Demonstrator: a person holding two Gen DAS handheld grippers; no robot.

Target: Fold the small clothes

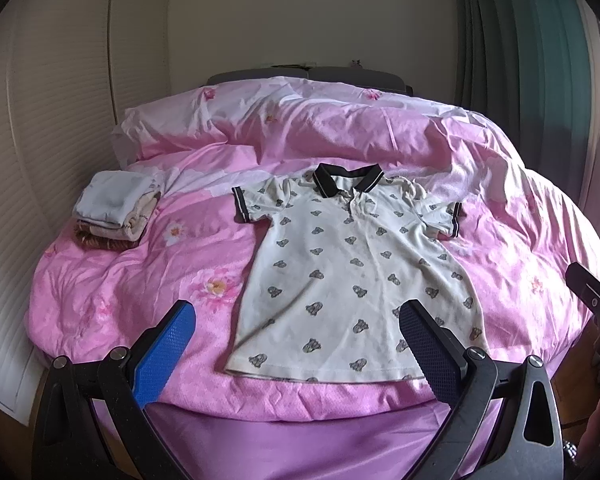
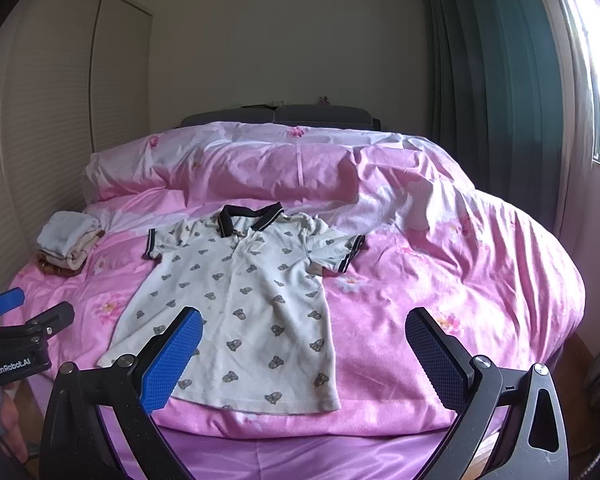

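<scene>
Polo shirt [image 1: 352, 276] lies flat, collar toward 12 o'clock, on the pink bed [image 1: 112, 292]. Left tool [image 1: 298, 330] and right tool [image 2: 304, 340] — both with jaws apart, holding nothing — hover at its hem. Folded stack [image 1: 112, 210] at 10 o'clock.

Cream polo shirt [image 1: 352, 276] with grey bear print, black collar and white-striped black cuffs. Pink duvet [image 1: 140, 280] with pale floral print. Stack of clothes [image 1: 112, 212]: pale blue, beige, brown. Teal curtain [image 2: 500, 92]. Blue pads [image 2: 172, 360] on black tongs.
</scene>
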